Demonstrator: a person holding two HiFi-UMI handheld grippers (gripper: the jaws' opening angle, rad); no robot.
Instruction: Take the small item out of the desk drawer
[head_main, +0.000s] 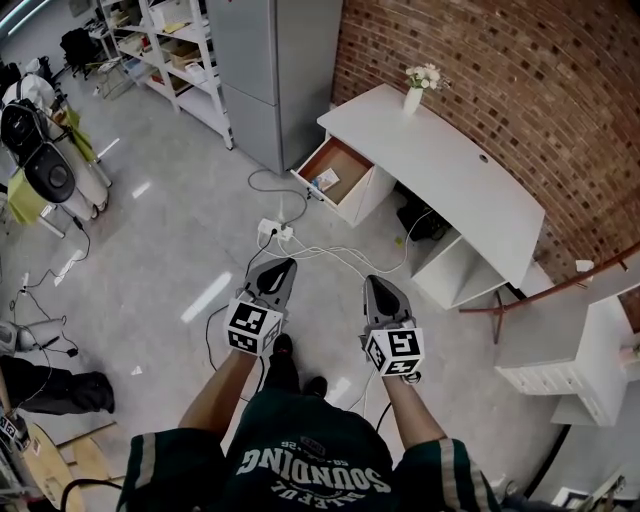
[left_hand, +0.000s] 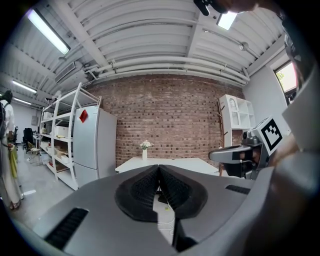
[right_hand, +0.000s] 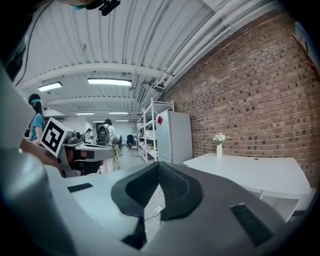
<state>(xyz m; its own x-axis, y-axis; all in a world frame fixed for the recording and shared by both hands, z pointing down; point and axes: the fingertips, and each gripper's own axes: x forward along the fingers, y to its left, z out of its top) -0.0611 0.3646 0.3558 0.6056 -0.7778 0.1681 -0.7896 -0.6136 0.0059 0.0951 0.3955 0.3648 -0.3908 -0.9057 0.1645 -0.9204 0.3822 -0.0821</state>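
Observation:
A white desk stands against the brick wall, with its left drawer pulled open over the floor. A small pale item lies inside on the brown drawer bottom. I stand a few steps back from it. My left gripper and right gripper hang side by side at waist height, both pointing toward the desk. In each gripper view the black pads meet with nothing between them: the left gripper and the right gripper are shut and empty.
A white power strip and loose cables lie on the floor between me and the desk. A grey cabinet stands left of the drawer. A vase of flowers sits on the desk. White shelving is at right.

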